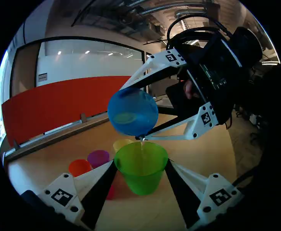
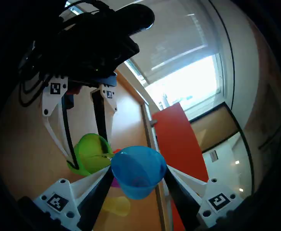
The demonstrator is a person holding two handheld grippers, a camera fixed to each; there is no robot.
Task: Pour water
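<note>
The left gripper [image 1: 141, 164] is clenched on the green cup [image 1: 141, 175] and holds it upright, probably to keep it steady under the stream. Just above its rim, the right gripper [image 2: 138, 169] grasps the blue cup [image 1: 132, 111], tilted strongly so that a thin line of water [image 1: 142, 144] falls into the green one. Behind them, a yellow cup [image 1: 121, 144], a purple cup [image 1: 98, 157] and an orange cup [image 1: 79, 166] stand on the table [image 1: 202, 154], away from the pouring.
</note>
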